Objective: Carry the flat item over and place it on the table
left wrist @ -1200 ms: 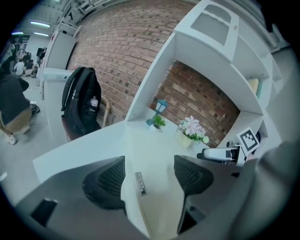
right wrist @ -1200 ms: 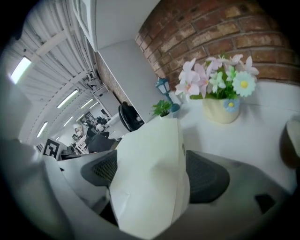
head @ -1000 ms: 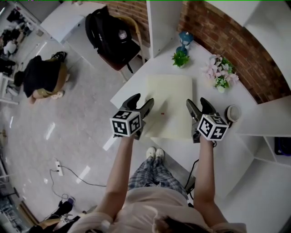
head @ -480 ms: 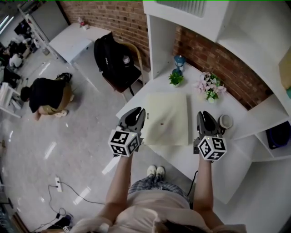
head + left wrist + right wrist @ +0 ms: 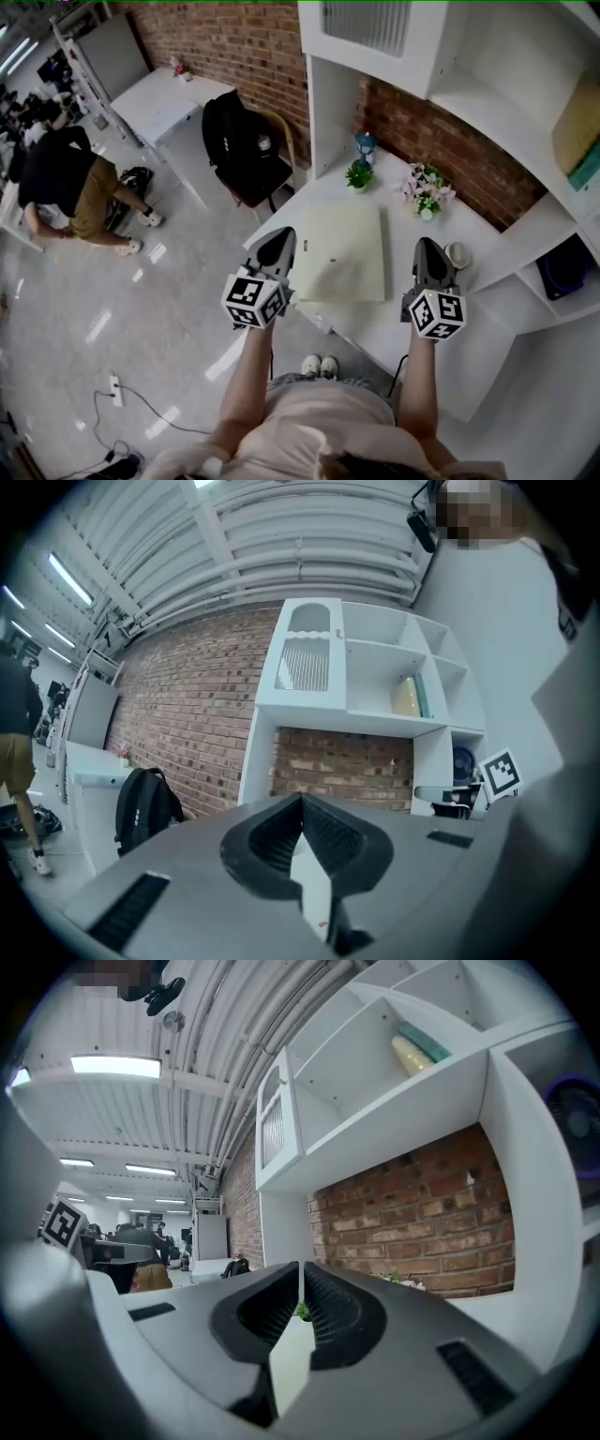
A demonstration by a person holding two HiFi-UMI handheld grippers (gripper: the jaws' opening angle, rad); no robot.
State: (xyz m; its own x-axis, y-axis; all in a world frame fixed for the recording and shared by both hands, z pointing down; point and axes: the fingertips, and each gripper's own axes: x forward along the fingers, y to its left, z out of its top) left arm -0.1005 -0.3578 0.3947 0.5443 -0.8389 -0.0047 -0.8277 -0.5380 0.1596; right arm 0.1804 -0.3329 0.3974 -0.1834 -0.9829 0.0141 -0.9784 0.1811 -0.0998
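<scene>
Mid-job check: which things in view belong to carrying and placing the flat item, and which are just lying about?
Part of the job:
- flat pale-yellow item, lying on the white table
- left gripper and right gripper, both just closed on nothing

Lying about:
- small green plant
- pink flowers
- blue ornament
- small round cup
- black backpack

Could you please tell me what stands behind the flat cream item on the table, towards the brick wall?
Behind the flat cream item stand a small green plant, a small blue object and pink flowers. Whatever lies beneath the item is covered.
</scene>
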